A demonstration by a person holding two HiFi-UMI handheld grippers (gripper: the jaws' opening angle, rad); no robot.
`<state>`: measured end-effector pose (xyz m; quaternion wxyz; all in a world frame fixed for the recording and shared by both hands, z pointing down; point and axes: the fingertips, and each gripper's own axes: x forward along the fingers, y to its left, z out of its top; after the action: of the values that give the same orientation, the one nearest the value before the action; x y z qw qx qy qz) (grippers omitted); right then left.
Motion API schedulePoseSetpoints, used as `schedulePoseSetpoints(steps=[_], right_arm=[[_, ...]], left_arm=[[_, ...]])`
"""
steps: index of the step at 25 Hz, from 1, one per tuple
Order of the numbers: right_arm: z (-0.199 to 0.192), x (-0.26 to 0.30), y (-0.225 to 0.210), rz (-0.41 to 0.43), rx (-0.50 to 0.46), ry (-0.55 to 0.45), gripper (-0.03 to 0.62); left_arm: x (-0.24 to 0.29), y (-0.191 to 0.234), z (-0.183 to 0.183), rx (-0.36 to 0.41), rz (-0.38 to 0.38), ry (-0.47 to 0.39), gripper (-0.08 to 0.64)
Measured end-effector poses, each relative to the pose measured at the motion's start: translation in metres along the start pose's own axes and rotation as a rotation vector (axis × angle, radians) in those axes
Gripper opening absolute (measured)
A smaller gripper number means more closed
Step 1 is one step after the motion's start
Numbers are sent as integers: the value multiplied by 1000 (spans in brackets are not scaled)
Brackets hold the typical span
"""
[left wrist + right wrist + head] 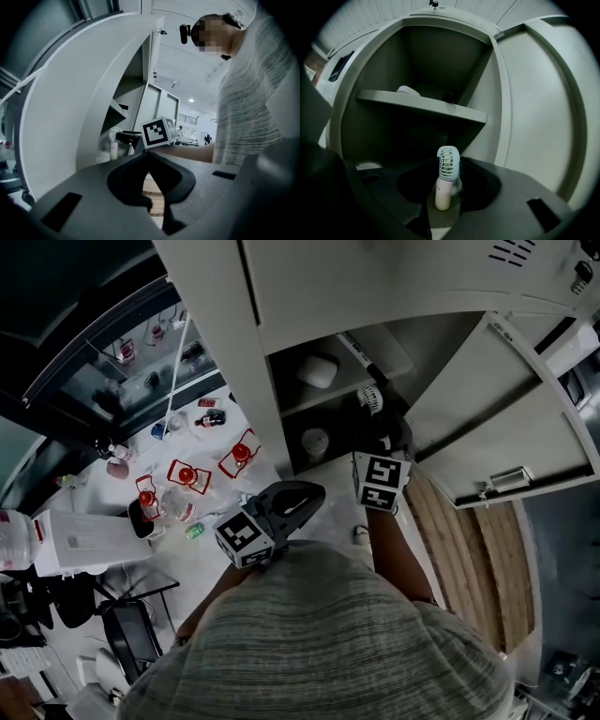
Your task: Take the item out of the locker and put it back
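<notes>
The left hand-held gripper (148,158) hangs outside the locker (417,56), jaws together on nothing. To its right, the right hand-held gripper (445,161) reaches into the lower compartment, jaws seemingly pinched on the caged head of a small fan (443,192), whose handle points down just below them. The fan looks like light, stiff plastic. The cage could flex or crack, so the smooth handle seems the sounder hold.

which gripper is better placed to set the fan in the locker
Right: the right gripper holds the fan, facing the lower compartment of the open locker. The left gripper is shut, empty and farther back.
</notes>
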<state>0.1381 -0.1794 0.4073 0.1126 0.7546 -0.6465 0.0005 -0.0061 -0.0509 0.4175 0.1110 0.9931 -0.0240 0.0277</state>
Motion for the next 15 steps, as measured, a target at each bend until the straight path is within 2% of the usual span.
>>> schedulePoseSetpoints(steps=[15], right_arm=[[29,-32,-6,50,71,-132,149]], left_arm=[[20,-16,-5,-19,-17,6,8]])
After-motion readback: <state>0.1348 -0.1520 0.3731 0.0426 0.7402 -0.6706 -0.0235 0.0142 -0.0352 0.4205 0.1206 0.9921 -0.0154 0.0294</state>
